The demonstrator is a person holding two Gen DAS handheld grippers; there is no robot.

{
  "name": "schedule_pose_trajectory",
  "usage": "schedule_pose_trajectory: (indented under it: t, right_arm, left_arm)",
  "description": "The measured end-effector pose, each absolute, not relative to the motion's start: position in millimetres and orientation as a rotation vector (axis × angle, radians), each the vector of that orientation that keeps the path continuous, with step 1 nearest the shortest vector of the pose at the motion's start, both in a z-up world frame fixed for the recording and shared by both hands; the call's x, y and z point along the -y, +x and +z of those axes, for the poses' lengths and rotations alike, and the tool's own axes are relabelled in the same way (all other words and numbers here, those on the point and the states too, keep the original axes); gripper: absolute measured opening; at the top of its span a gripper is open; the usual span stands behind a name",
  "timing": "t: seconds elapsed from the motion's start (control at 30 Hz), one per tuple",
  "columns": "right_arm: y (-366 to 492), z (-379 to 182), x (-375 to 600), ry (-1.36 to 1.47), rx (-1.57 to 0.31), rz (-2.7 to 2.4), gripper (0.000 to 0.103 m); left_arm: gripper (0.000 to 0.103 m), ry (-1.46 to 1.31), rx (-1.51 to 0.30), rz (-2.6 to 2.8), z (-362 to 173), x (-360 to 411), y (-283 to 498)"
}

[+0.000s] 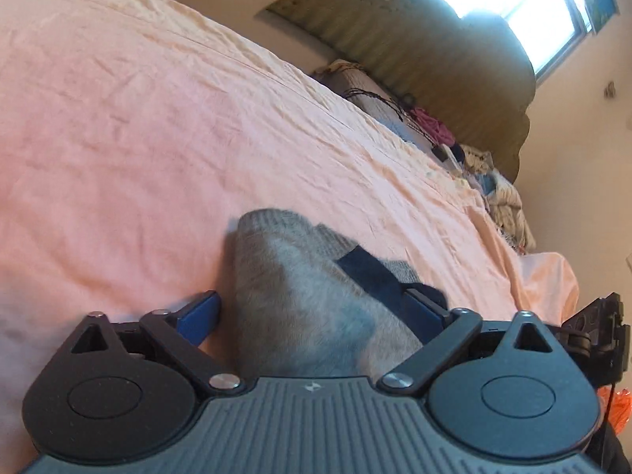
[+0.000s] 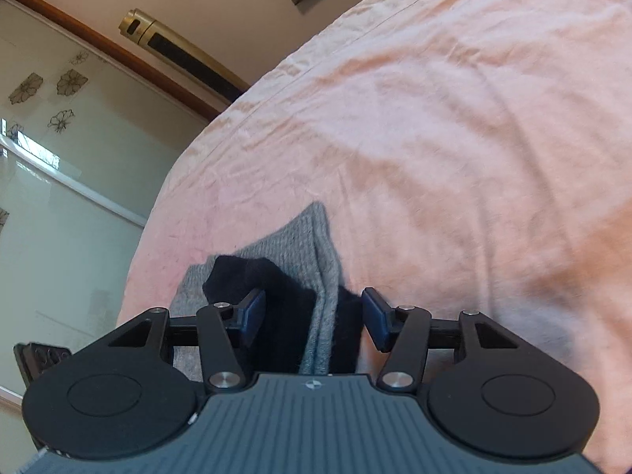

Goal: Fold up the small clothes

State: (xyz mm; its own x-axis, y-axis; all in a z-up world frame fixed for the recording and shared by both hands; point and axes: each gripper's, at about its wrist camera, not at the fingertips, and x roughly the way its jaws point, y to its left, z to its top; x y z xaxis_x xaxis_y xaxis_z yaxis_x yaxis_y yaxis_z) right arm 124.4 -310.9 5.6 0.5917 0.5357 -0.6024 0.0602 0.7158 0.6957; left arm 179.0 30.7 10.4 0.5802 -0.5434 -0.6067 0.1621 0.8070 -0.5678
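A grey sock [image 1: 300,296] with a dark navy patch lies rumpled on the pink bedsheet [image 1: 158,138]. My left gripper [image 1: 314,310] stands wide around it with its blue pads [image 1: 203,314] on either side; a sliver of sheet shows beside the left pad. In the right wrist view the grey sock [image 2: 312,245] is folded over, its dark part lying under a grey ridge. My right gripper [image 2: 314,314] straddles that ridge, its jaws apart. Its blue pads [image 2: 377,318] sit close to the fabric without squeezing it.
An olive padded headboard [image 1: 434,59] rises behind the bed, with a pile of mixed clothes [image 1: 493,189] along it and a bright window [image 1: 513,0] above. Past the bed edge [image 2: 170,205] stand a flowered sliding door [image 2: 59,158] and a gold-and-black column [image 2: 177,51].
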Motion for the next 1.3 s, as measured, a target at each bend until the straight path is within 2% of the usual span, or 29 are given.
schedule_pose_trajectory:
  t: [0.07,0.17,0.27,0.3,0.37,0.43,0.47,0.5,0.53,0.57,0.6,0.73,0.77,0.8,0.9,0.93,0.97,1.0,1.1,1.17,1.23,1.27,1.3]
  right_arm:
    - [128.5,4.3,298.6,0.694,-0.928,0.32,0.023]
    - [115.5,17.7,293.8,0.574,-0.866,0.322,0.022]
    - [102.8,11.1,315.8,0.601,-0.853,0.28,0.019]
    - [100.6,1.8,321.5,0.639,-0.852,0.279,0.016]
    - [99.3,-0.2,321.9,0.667,-0.838,0.27,0.018]
    - [99.2,4.7,318.1,0.668,-0.849,0.257,0.027]
    - [96.6,7.6,318.7,0.688,-0.859,0.259,0.038]
    - [92.4,10.9,319.9,0.714,-0.861,0.276,0.055]
    - [86.4,14.7,321.2,0.731,-0.851,0.294,0.063]
    - [78.3,19.9,321.9,0.736,-0.834,0.306,0.077]
    - [69.1,26.5,321.9,0.728,-0.813,0.31,0.076]
    - [47.4,47.2,318.4,0.699,-0.752,0.328,0.071]
    - [47.5,50.1,314.9,0.701,-0.756,0.355,0.067]
    - [50.5,51.9,308.7,0.693,-0.773,0.379,0.062]
    - [67.6,44.9,284.0,0.594,-0.873,0.356,0.06]
    - [73.5,38.1,276.8,0.574,-0.903,0.337,0.055]
    - [76.2,33.0,272.7,0.568,-0.916,0.335,0.025]
    - [74.2,31.1,269.4,0.562,-0.91,0.342,0.017]
    - [55.2,39.0,275.4,0.507,-0.839,0.351,0.013]
    - [52.2,17.4,290.7,0.562,-0.868,0.322,0.009]
    - [44.9,15.8,293.4,0.603,-0.84,0.331,0.01]
    - [42.0,19.3,292.5,0.606,-0.834,0.324,0.013]
    - [38.8,23.6,292.5,0.615,-0.828,0.319,0.025]
  left_arm:
    - [0.034,-0.403,-0.879,-0.412,17.2,-13.8,179.9]
    - [0.021,-0.244,-0.809,-0.438,30.7,3.5,169.0]
    - [0.021,-0.105,-0.814,-0.395,17.1,17.4,170.2]
    - [0.022,-0.071,-0.777,-0.394,11.8,19.1,167.7]
    - [0.023,-0.059,-0.764,-0.393,15.3,20.2,165.5]
    - [0.027,-0.082,-0.747,-0.392,25.6,11.8,157.7]
    - [0.033,-0.09,-0.724,-0.397,31.7,6.6,148.6]
    - [0.049,-0.097,-0.699,-0.413,37.4,0.1,138.6]
    - [0.062,-0.11,-0.666,-0.434,43.2,-8.8,126.8]
    - [0.088,-0.124,-0.641,-0.439,46.6,-16.5,115.0]
    - [0.094,-0.131,-0.631,-0.442,47.0,-22.5,105.7]
    - [0.094,-0.151,-0.741,-0.461,30.8,-28.6,92.7]
    - [0.093,-0.166,-0.758,-0.471,27.0,-27.6,90.8]
    - [0.093,-0.18,-0.768,-0.482,24.1,-25.5,89.1]
    - [0.093,-0.21,-0.803,-0.503,17.7,-14.1,87.5]
    - [0.093,-0.206,-0.804,-0.491,17.8,-12.1,86.9]
    - [0.093,-0.203,-0.806,-0.488,18.8,-11.9,84.7]
    - [0.093,-0.202,-0.807,-0.493,20.1,-13.4,82.3]
    - [0.094,-0.187,-0.813,-0.503,14.9,-18.2,76.1]
    - [0.094,-0.152,-0.787,-0.505,13.9,-15.5,70.4]
    - [0.094,-0.167,-0.808,-0.506,16.9,-14.8,71.1]
    - [0.094,-0.185,-0.822,-0.513,18.1,-16.8,72.3]
    - [0.094,-0.205,-0.837,-0.518,19.1,-19.9,72.8]
